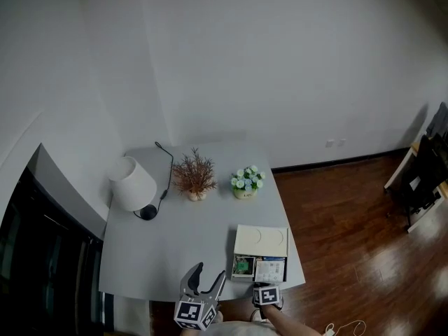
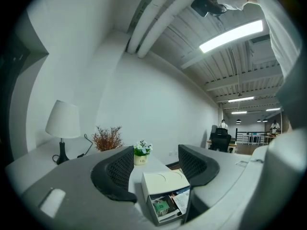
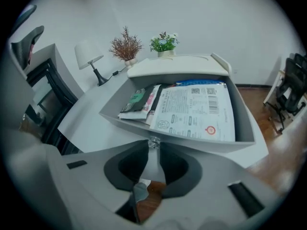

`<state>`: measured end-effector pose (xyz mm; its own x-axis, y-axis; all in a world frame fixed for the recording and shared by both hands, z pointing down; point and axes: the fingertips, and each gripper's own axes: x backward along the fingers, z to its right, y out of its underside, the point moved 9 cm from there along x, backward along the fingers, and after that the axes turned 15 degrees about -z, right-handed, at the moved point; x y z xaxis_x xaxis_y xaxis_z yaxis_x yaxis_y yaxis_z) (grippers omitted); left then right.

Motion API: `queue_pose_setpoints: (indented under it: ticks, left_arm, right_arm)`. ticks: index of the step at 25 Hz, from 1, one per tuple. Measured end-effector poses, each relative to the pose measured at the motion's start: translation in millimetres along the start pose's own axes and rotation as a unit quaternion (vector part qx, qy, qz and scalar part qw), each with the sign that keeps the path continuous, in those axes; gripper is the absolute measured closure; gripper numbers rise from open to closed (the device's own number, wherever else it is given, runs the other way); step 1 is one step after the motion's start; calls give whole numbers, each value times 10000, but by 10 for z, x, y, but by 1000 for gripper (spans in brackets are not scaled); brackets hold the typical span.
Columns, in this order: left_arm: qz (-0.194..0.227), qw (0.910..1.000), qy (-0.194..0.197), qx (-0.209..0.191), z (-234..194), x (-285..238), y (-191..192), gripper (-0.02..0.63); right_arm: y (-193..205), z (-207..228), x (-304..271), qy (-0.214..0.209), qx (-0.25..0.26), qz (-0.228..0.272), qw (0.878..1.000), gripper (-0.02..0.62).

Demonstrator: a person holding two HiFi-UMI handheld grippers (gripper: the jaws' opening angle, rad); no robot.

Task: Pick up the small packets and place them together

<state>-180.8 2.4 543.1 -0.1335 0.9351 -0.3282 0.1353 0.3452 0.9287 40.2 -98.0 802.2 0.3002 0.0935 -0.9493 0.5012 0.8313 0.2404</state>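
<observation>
So, working across from the left: the lamp (image 1: 131, 182) sits at the bench's (image 1: 175, 243) back left corner, well clear of the action. The left gripper (image 1: 210, 275) hangs at the front edge with its fingers (image 2: 115, 171) spread and nothing between them, just pointing toward the box.

The box (image 1: 260, 242) sits at the front right corner. A lid covers its far half, and the near half is where the pile is: a green packet (image 3: 136, 97) and a big white printed packet (image 3: 196, 111) lie in there. Furthest right, the right gripper (image 3: 153, 147) has its fingers clenched on a small silvery packet (image 3: 153, 163), held just short of the box's near wall.

My read is that this is the carry-and-drop step (one packet in hand, the pile waiting). The next move is to clear that near wall, get over the open half and let go.

Room-wise, the open half is narrow. The box also hugs the bench's front and right edges, so a sloppy release could land on the floor (image 1: 350, 243). The bare bench to the left leaves plenty of room.
</observation>
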Motion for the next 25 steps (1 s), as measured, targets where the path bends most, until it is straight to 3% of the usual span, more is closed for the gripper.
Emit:
queue_pose_setpoints:
  ticks: [3, 4, 6, 7, 9, 11, 13, 15, 17, 19, 21, 22, 23, 25]
  left_arm:
    - [-11, 10000, 52, -22, 6, -21, -5, 328]
    - [-2, 10000, 56, -32, 4, -22, -11, 328]
    - [20, 10000, 54, -35, 0, -25, -14, 328]
    - [25, 10000, 52, -22, -2, -28, -11, 328]
    - [33, 9999, 91, 35, -6, -30, -13, 328]
    - [78, 9996, 209, 150, -6, -35, -44, 328]
    - [159, 9993, 298, 159, 6, -53, -103, 328]
    - [218, 9992, 345, 46, 37, -85, -166, 328]
    - [254, 9988, 408, -57, 72, -126, -216, 328]
    - [283, 9984, 453, -176, 101, -169, -266, 328]
    - [324, 9980, 445, -311, 124, -194, -313, 328]
    - [352, 9978, 424, -380, 133, -198, -335, 328]
    - [385, 9974, 393, -456, 141, -197, -359, 327]
    - [455, 9965, 310, -635, 157, -189, -407, 327]
  right_arm:
    - [14, -8, 116, -137, -82, -74, 9998, 492]
    - [26, -19, 150, -320, -58, -92, 9994, 453]
    - [67, -27, 239, -739, -7, -50, 9973, 295]
    - [84, -33, 319, -940, 26, 72, 9955, 259]
    - [70, -40, 575, -1169, 204, 656, 9908, 259]
    - [-39, -17, 976, -876, 573, 1676, 9803, 261]
    - [-201, 11, 1454, -475, 881, 2806, 9546, 265]
    - [-356, 17, 1934, -369, 1003, 3813, 9183, 268]
    - [-469, 26, 2357, -283, 1098, 4612, 8800, 282]
    - [-541, 56, 2695, -87, 1157, 5150, 8493, 281]
    - [-570, 73, 2961, 186, 1134, 5511, 8265, 267]
    - [-569, 69, 3067, 323, 1104, 5634, 8181, 220]
    - [-558, 58, 3152, 446, 1084, 5721, 8118, 164]
    - [-517, 18, 3258, 618, 1116, 5804, 8043, 164]
